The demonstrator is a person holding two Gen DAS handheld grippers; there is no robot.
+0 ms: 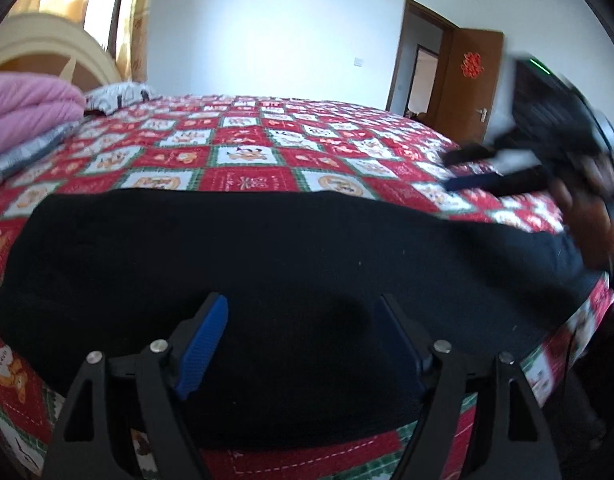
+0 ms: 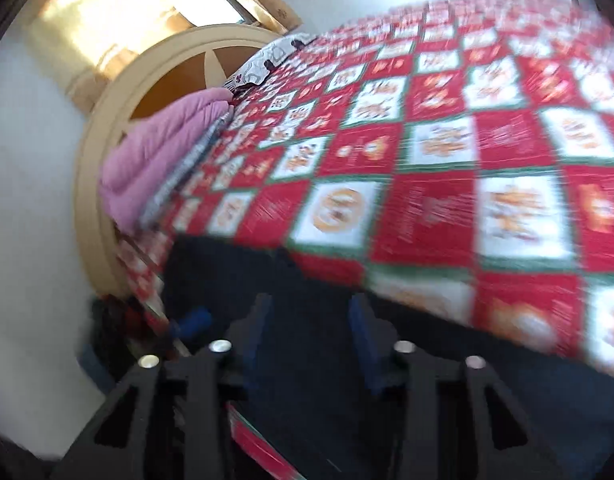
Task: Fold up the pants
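Black cloth: pants (image 1: 291,264) are seen lying flat as one long band on the bed (image 1: 243,148), along its near edge.
Long axis: the band runs crosswise to the left gripper's fingers, from the end nearer the pillows (image 1: 31,108) toward the end nearer the door (image 1: 471,80).
Left gripper (image 1: 303,340): it is held released, jaws spread wide, directly over the middle of the pants; whether the pads touch the cloth cannot be told.
Right gripper (image 1: 503,172): in the left view it is seen blurred, above the door end of the pants and apart from the cloth; in its own view (image 2: 311,320) the jaws stand parted, grasping nothing, with dark cloth below.
Nearer hand: the left is judged nearer the pants' middle, the right nearer one end.
Coming move: an end is judged to need gripping and carrying along the long axis toward the other end.
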